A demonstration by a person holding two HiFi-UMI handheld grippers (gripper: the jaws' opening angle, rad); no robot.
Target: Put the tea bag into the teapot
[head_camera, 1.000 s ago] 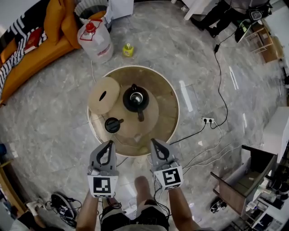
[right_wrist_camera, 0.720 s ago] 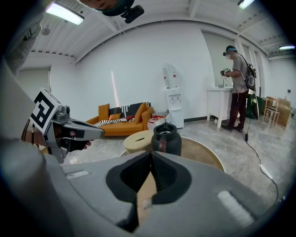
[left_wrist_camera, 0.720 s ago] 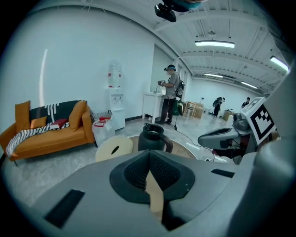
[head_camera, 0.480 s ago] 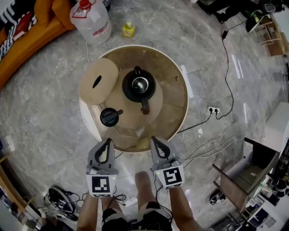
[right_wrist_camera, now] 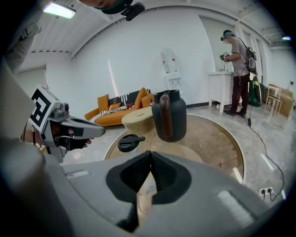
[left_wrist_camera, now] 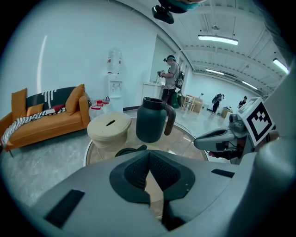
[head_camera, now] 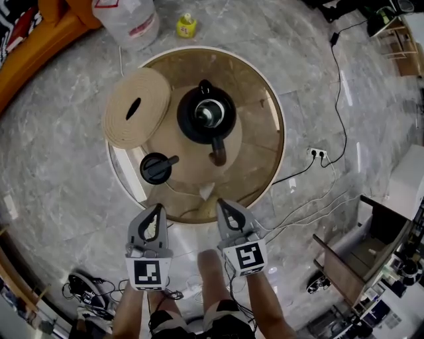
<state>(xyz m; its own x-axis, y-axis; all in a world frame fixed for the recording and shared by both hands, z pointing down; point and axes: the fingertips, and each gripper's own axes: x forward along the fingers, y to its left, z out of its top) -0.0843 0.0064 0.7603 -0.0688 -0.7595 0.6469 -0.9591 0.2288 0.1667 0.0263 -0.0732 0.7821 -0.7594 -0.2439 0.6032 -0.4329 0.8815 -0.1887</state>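
A black teapot [head_camera: 207, 114] stands open-topped in the middle of a round glass-topped table [head_camera: 265, 165], its handle towards me. Its black lid [head_camera: 156, 167] lies to the left on the table. A small pale tea bag [head_camera: 207, 191] lies near the table's front edge, with a thin string trailing left. My left gripper [head_camera: 158, 210] and right gripper [head_camera: 220, 204] hover side by side just short of that edge, both shut and holding nothing. The left gripper view shows the teapot [left_wrist_camera: 150, 122] ahead of its shut tips [left_wrist_camera: 149, 152]. The right gripper view shows the teapot [right_wrist_camera: 169, 115] and lid [right_wrist_camera: 129, 142].
A beige round box with a slot [head_camera: 137, 107] sits at the table's left rim. On the floor lie a water jug [head_camera: 129, 16], a yellow bottle [head_camera: 186, 25], an orange sofa [head_camera: 26, 59], a power strip [head_camera: 318, 153] with cables, and a wooden crate [head_camera: 344, 265] at right.
The table has slid lower and grown larger in the head view, so its front edge now lies closer to both grippers. Both grippers stay shut, side by side.
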